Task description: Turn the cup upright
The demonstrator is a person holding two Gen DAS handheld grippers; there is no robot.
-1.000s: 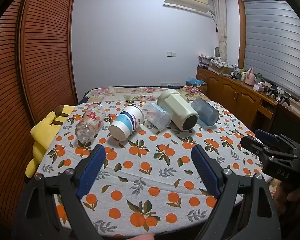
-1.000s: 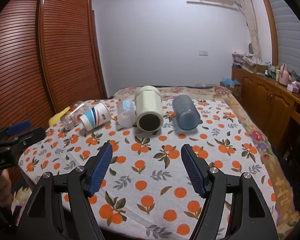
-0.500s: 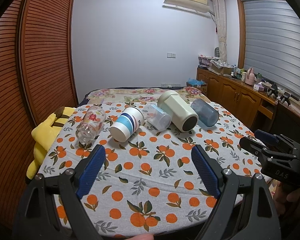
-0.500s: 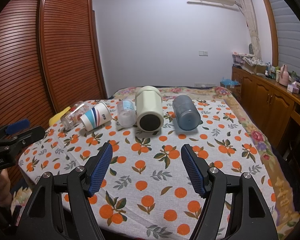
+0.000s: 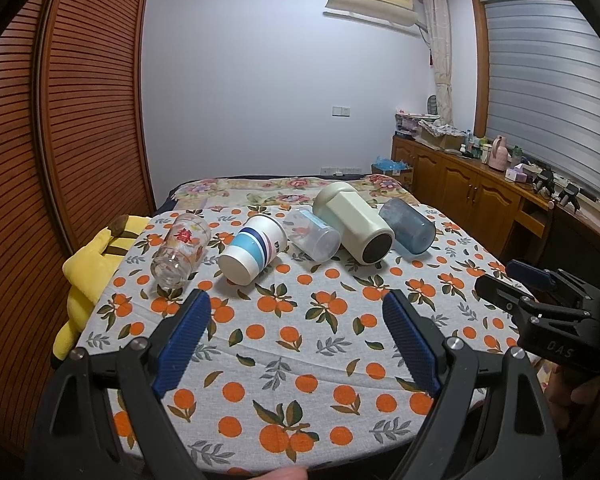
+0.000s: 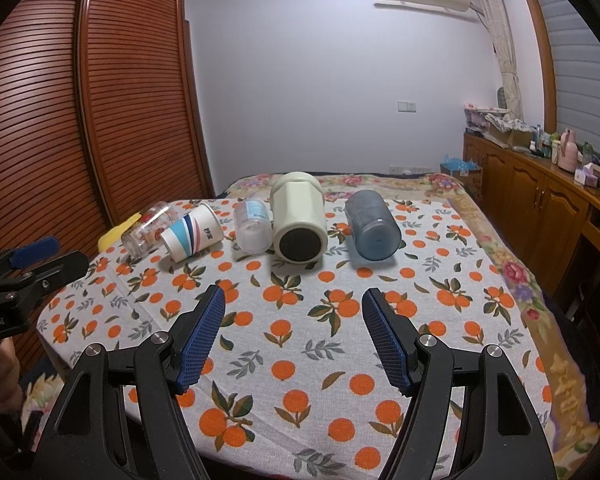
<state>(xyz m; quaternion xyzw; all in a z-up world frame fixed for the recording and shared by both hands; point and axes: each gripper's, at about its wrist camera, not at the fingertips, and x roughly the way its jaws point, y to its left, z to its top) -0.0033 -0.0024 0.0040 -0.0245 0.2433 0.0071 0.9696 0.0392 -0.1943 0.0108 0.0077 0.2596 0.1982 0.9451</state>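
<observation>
Several cups lie on their sides in a row on the orange-print cloth: a clear glass with a red print [image 5: 180,248] [image 6: 146,230], a striped paper cup [image 5: 252,248] [image 6: 192,232], a small clear plastic cup [image 5: 312,238] [image 6: 253,225], a big cream mug [image 5: 354,222] [image 6: 298,216] and a blue-grey tumbler [image 5: 408,226] [image 6: 372,224]. My left gripper [image 5: 296,304] is open and empty, short of the row. My right gripper [image 6: 294,300] is open and empty, also short of the row.
The table [image 5: 300,360] is covered by the cloth; its near edge is just below the grippers. A yellow plush toy [image 5: 88,264] lies at the left edge. A wooden wardrobe [image 5: 60,140] stands left, a sideboard [image 5: 480,196] right. The right gripper shows in the left wrist view [image 5: 540,300].
Both views have shifted only slightly; the cups sit a little lower in the left wrist view. No cup has moved and both grippers stay open.
</observation>
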